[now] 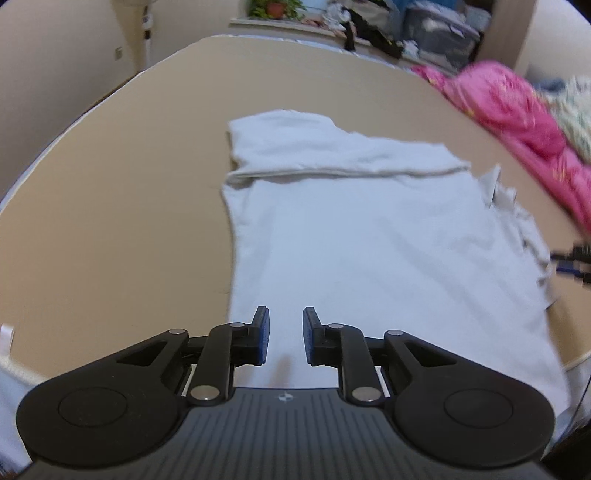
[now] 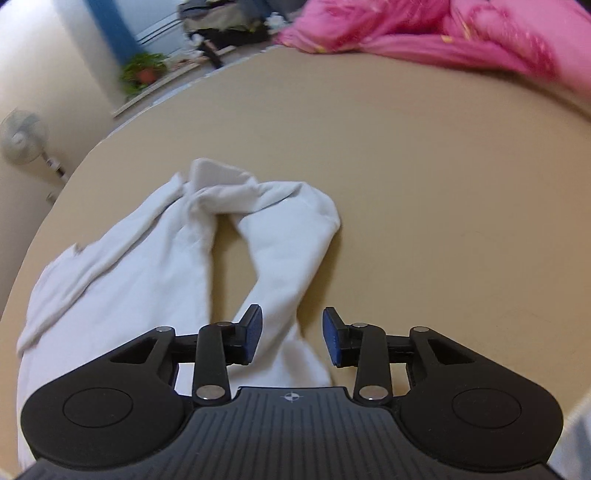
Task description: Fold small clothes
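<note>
— What's around the tan table (image 2: 424, 192)?
— Cream walls (image 1: 55, 55), a standing fan (image 2: 24, 138), a potted plant (image 1: 273, 7) on a ledge, and a pink quilt (image 2: 424, 26) at the far edge.

So it's one small white garment (image 1: 369, 236) lying flat on the tan counter (image 1: 129, 184), top part folded down so a hem runs straight across it. From the right side, a bunched sleeve (image 2: 280, 229) bends out from the body, pretty wrinkly.
</note>
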